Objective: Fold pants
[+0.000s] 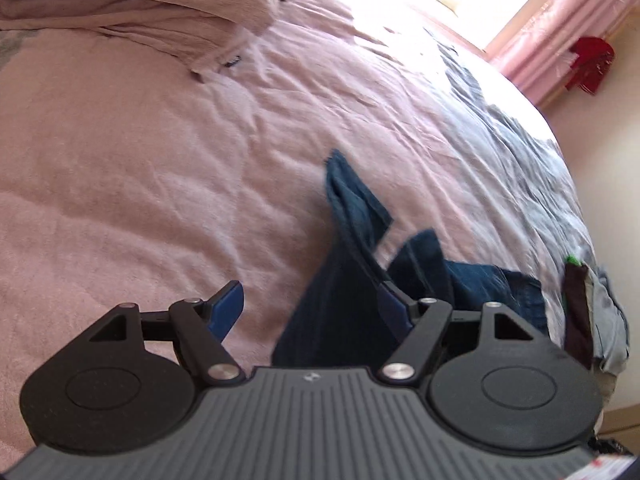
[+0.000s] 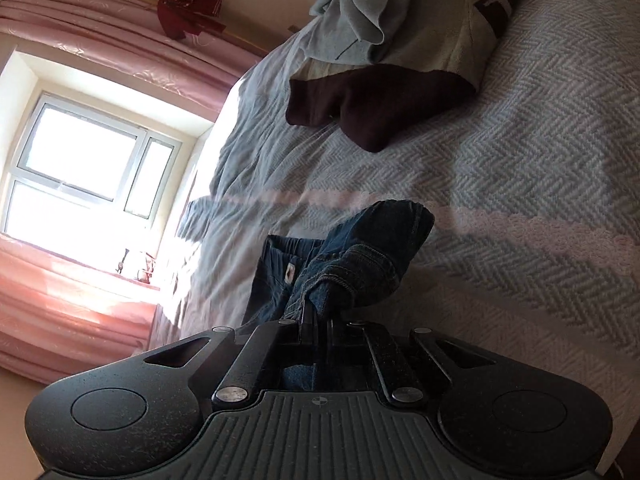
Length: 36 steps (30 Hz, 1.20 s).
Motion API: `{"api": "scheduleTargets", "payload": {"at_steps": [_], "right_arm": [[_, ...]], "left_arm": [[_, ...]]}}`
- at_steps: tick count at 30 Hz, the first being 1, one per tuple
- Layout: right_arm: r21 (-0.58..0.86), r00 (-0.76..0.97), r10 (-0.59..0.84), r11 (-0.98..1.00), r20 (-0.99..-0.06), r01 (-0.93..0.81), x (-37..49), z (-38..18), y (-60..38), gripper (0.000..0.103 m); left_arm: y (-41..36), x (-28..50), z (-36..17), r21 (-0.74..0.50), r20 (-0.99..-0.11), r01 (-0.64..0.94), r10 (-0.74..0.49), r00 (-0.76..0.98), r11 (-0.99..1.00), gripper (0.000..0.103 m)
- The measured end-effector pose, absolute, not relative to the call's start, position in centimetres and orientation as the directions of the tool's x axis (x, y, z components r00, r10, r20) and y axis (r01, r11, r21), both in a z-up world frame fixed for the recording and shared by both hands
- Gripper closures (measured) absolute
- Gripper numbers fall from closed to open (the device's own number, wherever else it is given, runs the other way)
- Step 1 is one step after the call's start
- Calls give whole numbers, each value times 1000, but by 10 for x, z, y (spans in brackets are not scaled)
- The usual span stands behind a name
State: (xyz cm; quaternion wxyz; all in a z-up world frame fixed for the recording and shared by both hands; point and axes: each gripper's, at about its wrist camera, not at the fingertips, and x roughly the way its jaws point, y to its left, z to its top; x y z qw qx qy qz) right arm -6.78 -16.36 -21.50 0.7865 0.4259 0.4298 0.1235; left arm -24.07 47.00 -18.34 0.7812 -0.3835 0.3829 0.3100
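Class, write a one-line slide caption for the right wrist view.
Right gripper shut on the waistband of dark blue jeans, lifted above a grey herringbone bedspread.

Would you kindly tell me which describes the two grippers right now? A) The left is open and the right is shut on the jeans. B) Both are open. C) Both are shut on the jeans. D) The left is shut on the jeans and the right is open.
A: the left gripper has its fingers spread, while the right gripper pinches the jeans.
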Motion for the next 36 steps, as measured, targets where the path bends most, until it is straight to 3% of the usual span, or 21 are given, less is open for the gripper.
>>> {"api": "scheduleTargets", "payload": {"at_steps": [6, 12, 16, 20, 30, 36], "right_arm": [[759, 573, 561, 627, -598, 178, -65, -221, -167, 103], [745, 551, 561, 641, -618, 183, -73, -225, -170, 103], [744, 537, 567, 641, -625, 189, -76, -229, -170, 103], [739, 521, 573, 648, -633, 186, -76, -231, -165, 103], [731, 504, 574, 656, -645, 188, -75, -231, -159, 103], [725, 512, 561, 659, -651, 200, -78, -229, -157, 103]], "left_arm": [[445, -206, -192, -358, -863, -746, 107, 494, 561, 32], [436, -197, -201, -267, -904, -780, 134, 406, 566, 29], [433, -229, -212, -220, -929, -828, 147, 338, 516, 43], [441, -259, -226, -281, -926, -869, 121, 357, 408, 54], [515, -207, -215, -259, -895, -858, 224, 386, 444, 59], [521, -212, -221, -240, -925, -864, 167, 342, 442, 69]]}}
